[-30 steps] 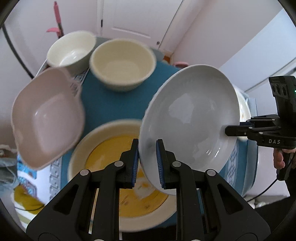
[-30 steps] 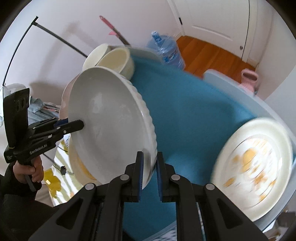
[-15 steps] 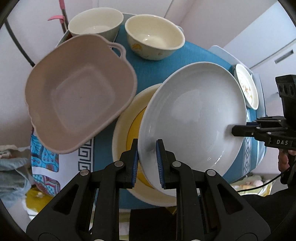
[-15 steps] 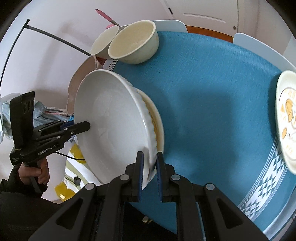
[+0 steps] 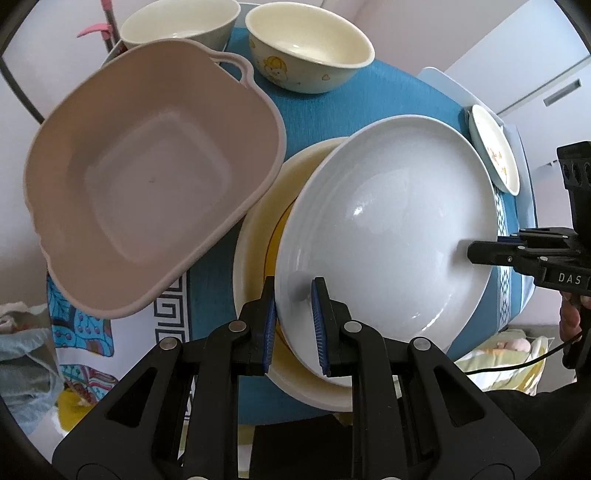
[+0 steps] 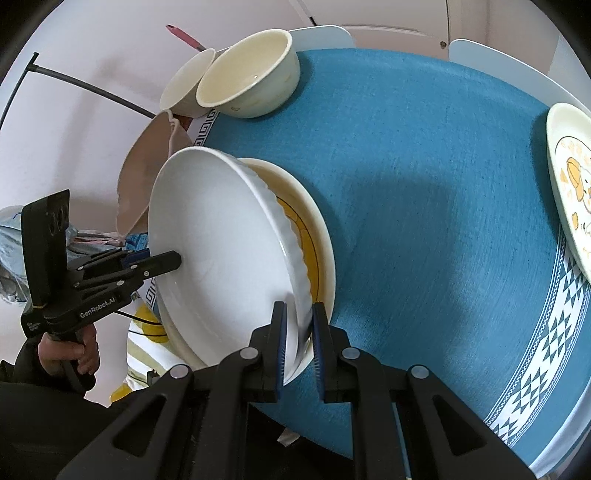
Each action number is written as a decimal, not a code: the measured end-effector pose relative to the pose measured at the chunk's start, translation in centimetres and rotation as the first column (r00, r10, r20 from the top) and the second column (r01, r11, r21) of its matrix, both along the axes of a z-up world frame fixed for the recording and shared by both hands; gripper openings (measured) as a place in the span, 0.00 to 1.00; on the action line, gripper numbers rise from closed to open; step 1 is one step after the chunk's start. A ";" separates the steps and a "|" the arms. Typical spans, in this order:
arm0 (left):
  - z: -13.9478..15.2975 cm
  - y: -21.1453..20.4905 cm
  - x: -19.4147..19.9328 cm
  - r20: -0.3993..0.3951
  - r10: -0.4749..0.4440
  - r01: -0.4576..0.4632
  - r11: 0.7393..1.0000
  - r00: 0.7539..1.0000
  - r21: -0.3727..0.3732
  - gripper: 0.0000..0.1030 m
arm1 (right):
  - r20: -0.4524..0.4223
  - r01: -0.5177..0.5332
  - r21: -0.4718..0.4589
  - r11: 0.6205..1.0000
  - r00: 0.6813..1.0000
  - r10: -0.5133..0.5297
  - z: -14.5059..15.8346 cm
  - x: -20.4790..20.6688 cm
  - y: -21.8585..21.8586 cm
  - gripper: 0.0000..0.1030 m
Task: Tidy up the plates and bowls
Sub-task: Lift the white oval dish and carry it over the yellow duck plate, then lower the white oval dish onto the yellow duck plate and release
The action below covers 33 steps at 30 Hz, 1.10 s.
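A large white plate (image 5: pixel 388 229) is held tilted just above a cream plate with a yellow centre (image 5: pixel 258 236) on the blue table. My left gripper (image 5: pixel 293 310) is shut on the white plate's near rim. My right gripper (image 6: pixel 298 325) is shut on the opposite rim (image 6: pixel 295 266); it also shows at the right of the left wrist view (image 5: pixel 476 254). The white plate (image 6: pixel 221 251) covers most of the cream plate (image 6: pixel 317 236). A pink square basin (image 5: pixel 147 177) sits to the left, overhanging the table edge.
Two cream bowls (image 5: pixel 310 51) (image 5: pixel 177 26) stand at the far edge of the blue tablecloth (image 6: pixel 424 177). A small patterned plate (image 6: pixel 570 184) lies at the table's right side. White chair backs (image 6: pixel 498 62) stand beyond the table.
Both grippers have lowered the white plate and flattened its tilt, bringing it down close over the cream plate. The table and bowls now look nearer in both views.
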<state>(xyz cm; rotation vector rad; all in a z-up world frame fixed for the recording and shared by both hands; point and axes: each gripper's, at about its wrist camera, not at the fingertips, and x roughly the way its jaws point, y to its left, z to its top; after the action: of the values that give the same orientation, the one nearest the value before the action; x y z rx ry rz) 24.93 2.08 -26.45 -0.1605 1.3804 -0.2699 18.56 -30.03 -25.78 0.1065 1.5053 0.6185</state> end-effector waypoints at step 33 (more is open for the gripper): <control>-0.8 -7.5 -1.2 0.110 -0.163 0.123 0.944 0.980 0.306 0.15 | 0.208 -0.045 -0.276 0.960 0.972 0.105 0.2 -4.4 5.3 0.12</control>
<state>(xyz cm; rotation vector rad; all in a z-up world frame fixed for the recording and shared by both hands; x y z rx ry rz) 23.75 -5.43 -27.28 0.2077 1.2839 -0.1863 14.21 -24.77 -25.60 -0.2249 1.3667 0.4637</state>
